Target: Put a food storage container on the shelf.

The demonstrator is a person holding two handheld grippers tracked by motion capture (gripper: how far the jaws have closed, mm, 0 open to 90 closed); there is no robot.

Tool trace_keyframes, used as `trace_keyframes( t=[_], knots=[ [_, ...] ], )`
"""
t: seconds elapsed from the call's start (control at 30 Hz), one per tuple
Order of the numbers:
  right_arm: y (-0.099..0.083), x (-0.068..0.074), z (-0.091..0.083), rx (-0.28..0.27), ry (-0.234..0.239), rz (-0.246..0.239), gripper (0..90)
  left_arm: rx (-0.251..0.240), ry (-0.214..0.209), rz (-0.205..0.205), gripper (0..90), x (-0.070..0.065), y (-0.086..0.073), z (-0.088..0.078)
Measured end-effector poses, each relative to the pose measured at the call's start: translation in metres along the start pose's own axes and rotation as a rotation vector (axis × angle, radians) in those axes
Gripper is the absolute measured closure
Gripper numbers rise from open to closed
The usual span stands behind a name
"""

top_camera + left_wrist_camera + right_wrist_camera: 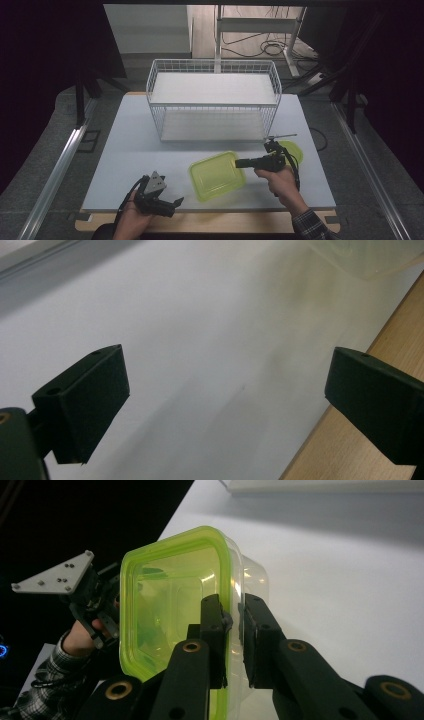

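Fingers (220,630) on the right gripper (233,630) are pinching the rim of the clear plastic container with the lime-green rim (216,175), and we've got it near the front of the light grey tabletop (130,150), while the left gripper (172,204) sits close by, fingers spread wide.

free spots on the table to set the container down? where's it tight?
Bare: the table's left half, between the wire rack and the left tool; also the strip right of the rack. Tight: front right, where the right tool grips the green container, a green lid behind it.
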State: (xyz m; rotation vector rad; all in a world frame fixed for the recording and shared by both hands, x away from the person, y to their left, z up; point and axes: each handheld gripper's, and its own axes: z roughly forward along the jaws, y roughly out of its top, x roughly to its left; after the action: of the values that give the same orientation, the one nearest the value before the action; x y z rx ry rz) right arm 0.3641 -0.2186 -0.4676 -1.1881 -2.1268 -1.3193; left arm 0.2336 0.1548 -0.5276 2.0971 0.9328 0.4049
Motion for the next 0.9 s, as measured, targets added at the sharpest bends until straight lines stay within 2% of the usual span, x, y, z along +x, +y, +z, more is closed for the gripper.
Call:
trace_keyframes(
  t=[0.3,0.9],
  knots=[
    [0.012,0.005,-0.008,-0.044,0.013,0.005,80.2,-0.023,0.001,0.020,2.6,-0.001,0.000,0.000],
    [0.043,0.019,-0.028,-0.129,0.000,-0.022,80.2,-0.034,-0.001,0.032,2.4,-0.001,0.000,0.000]
  ],
)
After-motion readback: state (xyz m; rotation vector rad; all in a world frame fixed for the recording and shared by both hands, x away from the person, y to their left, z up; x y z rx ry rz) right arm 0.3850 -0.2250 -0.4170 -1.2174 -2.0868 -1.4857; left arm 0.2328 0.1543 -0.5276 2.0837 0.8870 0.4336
